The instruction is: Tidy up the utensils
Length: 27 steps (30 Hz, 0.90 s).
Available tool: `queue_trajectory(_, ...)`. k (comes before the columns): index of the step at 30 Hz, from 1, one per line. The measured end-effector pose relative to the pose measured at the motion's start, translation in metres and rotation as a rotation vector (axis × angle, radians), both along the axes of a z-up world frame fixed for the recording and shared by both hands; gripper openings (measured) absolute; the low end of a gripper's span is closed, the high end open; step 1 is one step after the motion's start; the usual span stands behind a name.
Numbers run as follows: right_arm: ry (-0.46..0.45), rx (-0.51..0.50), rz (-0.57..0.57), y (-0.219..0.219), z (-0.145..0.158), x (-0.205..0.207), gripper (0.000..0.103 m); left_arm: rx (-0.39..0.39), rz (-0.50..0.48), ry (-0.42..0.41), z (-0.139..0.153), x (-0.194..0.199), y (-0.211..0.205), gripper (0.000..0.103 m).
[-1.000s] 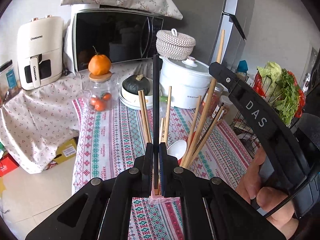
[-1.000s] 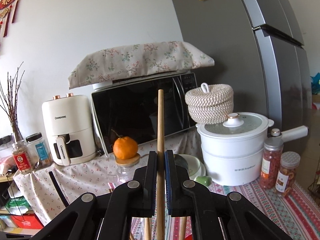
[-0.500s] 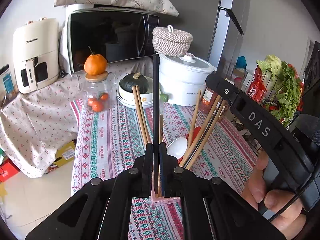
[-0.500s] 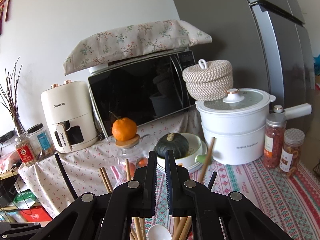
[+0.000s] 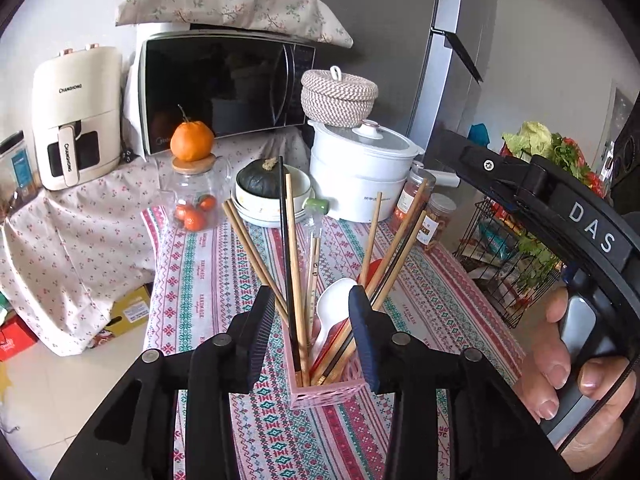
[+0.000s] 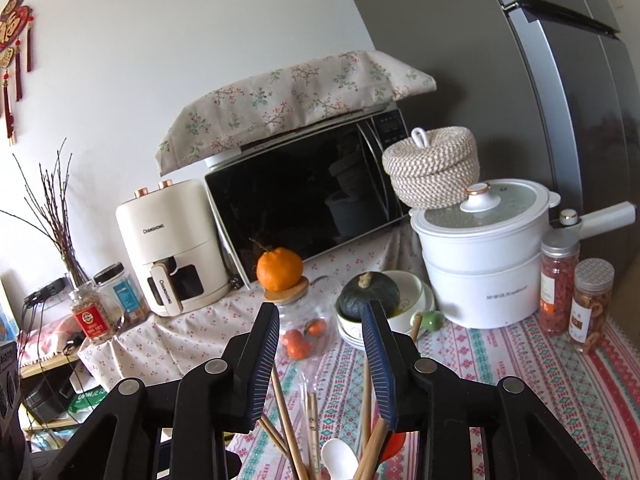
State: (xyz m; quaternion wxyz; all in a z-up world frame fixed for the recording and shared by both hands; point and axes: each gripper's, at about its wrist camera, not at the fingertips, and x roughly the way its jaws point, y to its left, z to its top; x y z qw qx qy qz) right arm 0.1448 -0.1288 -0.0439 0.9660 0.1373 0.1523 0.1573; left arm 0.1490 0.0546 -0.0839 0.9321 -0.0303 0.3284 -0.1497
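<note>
In the left wrist view a pink slotted holder (image 5: pixel 328 394) stands on the patterned tablecloth, close in front of me. It holds several wooden chopsticks (image 5: pixel 295 256), a black chopstick (image 5: pixel 284 240), a white spoon (image 5: pixel 334 304) and a red spoon. My left gripper (image 5: pixel 312 300) is opening, its jaws standing either side of the upright utensils without pressing on any. In the right wrist view my right gripper (image 6: pixel 320 312) is also opening, with nothing between its jaws. It hangs above the chopstick tops (image 6: pixel 286 412) and the white spoon (image 6: pixel 338 456).
A hand (image 5: pixel 560 372) holds the right gripper at the right of the left wrist view. Behind the holder stand a white pot (image 5: pixel 360 184), two spice jars (image 5: pixel 416 200), a bowl with a squash (image 5: pixel 264 192) and a glass jar (image 5: pixel 192 200). A wire basket of greens (image 5: pixel 520 248) sits off the table's right edge.
Both grippers have gone from shut to open. The left let go of the black chopstick, which now stands in the holder. The right dropped its wooden chopstick in and drew back, rising slightly.
</note>
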Motion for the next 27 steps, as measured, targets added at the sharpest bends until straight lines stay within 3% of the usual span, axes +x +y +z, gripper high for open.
queue_trajectory(3, 0.025, -0.026, -0.013, -0.009, 0.006, -0.009, 0.046, 0.004, 0.001, -0.003, 0.004, -0.009, -0.003, 0.047)
queue_trajectory(8, 0.082, -0.061, -0.039, -0.028, 0.012, -0.028, 0.059, 0.032, 0.03, 0.001, 0.009, -0.029, -0.01, 0.07)
queue_trajectory(10, 0.111, -0.077, -0.045, -0.036, 0.014, -0.036, 0.069, 0.064, 0.05, 0.001, 0.01, -0.038, -0.014, 0.077)
queue_trajectory(14, 0.153, -0.174, -0.087, -0.042, 0.017, -0.056, 0.079, 0.108, 0.107, 0.024, 0.013, -0.056, -0.017, 0.09)
queue_trajectory(21, 0.239, -0.331, -0.146, -0.045, 0.021, -0.088, 0.102, 0.163, 0.193, -0.002, 0.036, -0.098, -0.023, 0.098)
queue_trajectory(27, 0.281, -0.409, -0.167, -0.043, 0.024, -0.107, 0.102, 0.177, 0.249, -0.031, 0.054, -0.119, -0.032, 0.098)
